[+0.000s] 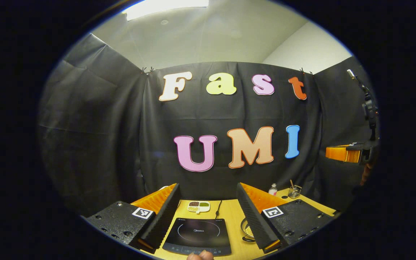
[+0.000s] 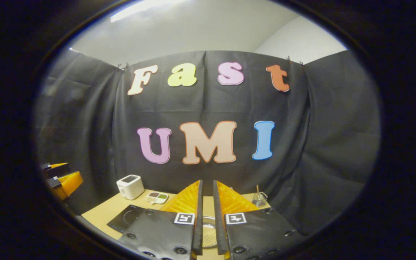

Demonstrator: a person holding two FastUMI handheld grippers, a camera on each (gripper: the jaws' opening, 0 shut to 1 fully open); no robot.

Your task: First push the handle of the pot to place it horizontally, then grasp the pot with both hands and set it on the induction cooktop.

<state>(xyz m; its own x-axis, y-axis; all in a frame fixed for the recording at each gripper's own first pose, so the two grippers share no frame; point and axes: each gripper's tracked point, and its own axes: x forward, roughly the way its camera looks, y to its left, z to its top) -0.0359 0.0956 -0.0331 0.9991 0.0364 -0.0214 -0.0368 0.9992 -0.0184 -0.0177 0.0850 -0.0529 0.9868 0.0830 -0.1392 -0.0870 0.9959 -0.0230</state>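
A white toaster [image 2: 130, 186] stands at the lower left of the right gripper view, on the wooden table [image 2: 103, 211] against the black cloth. Just right of it lies a small white divided dish [image 2: 157, 197] with brown and green fillings. Farther right, near the table's back edge, a clear glass holder [image 2: 260, 198] has a stick standing in it, and in the left gripper view a small bottle [image 1: 272, 189] stands just left of that holder.

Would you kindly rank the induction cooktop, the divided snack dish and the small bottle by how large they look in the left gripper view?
1. Induction cooktop, by far the largest, and nearest the camera.
2. Divided snack dish, farther back.
3. Small bottle, smallest, though it stands farthest back, so its true size against the dish is unsure.
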